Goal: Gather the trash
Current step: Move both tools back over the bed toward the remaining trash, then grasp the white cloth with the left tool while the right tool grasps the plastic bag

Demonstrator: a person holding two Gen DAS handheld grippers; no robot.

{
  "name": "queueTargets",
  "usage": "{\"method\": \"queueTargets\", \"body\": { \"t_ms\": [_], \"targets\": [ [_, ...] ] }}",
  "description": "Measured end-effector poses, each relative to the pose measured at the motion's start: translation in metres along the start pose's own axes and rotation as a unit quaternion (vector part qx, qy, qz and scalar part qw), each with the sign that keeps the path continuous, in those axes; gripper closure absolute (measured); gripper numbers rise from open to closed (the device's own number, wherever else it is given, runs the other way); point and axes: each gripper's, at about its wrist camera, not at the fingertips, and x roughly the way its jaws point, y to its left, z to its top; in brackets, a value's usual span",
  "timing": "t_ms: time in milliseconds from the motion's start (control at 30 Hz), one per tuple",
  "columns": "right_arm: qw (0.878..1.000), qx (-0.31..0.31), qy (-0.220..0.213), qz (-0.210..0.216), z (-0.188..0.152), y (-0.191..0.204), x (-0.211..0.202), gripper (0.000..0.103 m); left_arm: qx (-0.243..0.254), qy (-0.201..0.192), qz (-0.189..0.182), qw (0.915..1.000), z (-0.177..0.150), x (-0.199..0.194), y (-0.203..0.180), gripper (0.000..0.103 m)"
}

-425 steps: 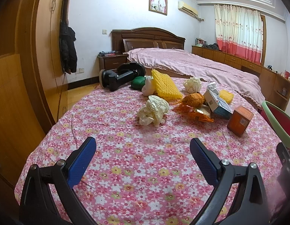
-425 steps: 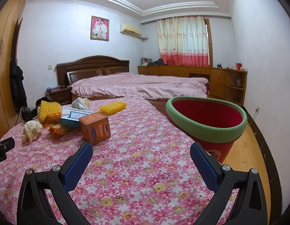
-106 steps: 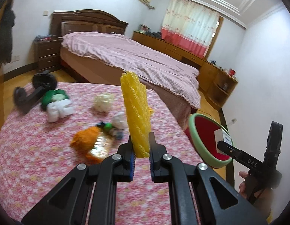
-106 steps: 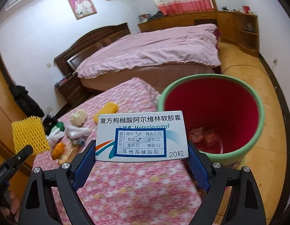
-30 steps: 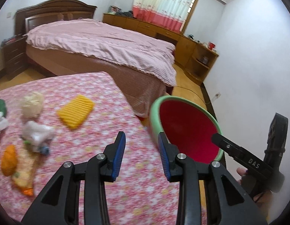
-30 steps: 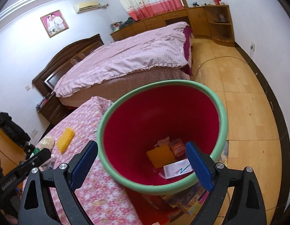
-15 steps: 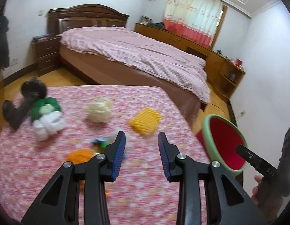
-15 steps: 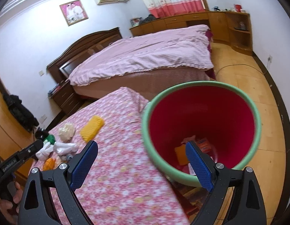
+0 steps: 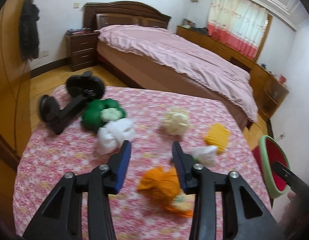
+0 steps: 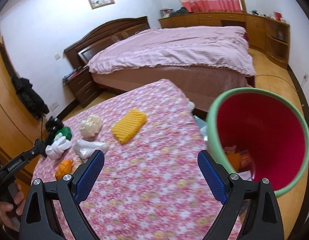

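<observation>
Since a second ago both views have swung away from the bin and back toward the trash on the surface; left tongs went from narrow to wider.

Left wrist view: left tongs (image 9: 151,150) jaws are opening, nothing between the blue pads, pointing down over the floral surface (image 9: 60,160). Orange crumpled wrapper (image 9: 162,184) lies right under the right-hand pad, partly hidden by it. White crumpled bag (image 9: 114,136) just beyond the left pad. Small white wad (image 9: 204,154) sits beside the yellow foam net (image 9: 217,136), looks touching, blurred. Cream paper ball (image 9: 176,121) further back, middle. Green bundle (image 9: 100,114) lies against a black handheld device (image 9: 70,104) at the far left corner. Red bin with green rim (image 9: 264,160) at the right edge, off the surface; tip of the right tongs and a bit of hand show in front of it, state not readable in this view. Frame is motion-blurred.

Right wrist view: right tongs (image 10: 151,174) wide apart, empty, above the floral surface (image 10: 146,180). Bin (image 10: 212,120) just right of the surface edge, some boxes and an orange piece inside at the bottom. Yellow foam net (image 10: 129,125) in the middle of the surface, apart from the rest. Cream ball (image 10: 90,128), white wad (image 10: 88,147), white bag (image 10: 58,147), green bundle (image 10: 64,133) and orange wrapper (image 10: 63,168) cluster at left. Left hand (image 10: 8,206) grips its black handle at the lower left edge.
</observation>
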Motion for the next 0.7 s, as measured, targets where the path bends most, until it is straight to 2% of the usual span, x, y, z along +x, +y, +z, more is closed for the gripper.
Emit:
{"method": "queueTargets", "body": {
  "t_ms": [267,700],
  "targets": [
    [0.999,-0.033,0.024,0.021,0.003,0.043,0.032,0.008,-0.034,0.023,0.021,0.9989,0.003,0.030,0.035,0.055],
    [0.993,-0.057,0.066,0.074,0.004,0.097,0.093,0.008,-0.068,0.037,0.007,0.9970,-0.001,0.067,0.066,0.055]
  ]
}}
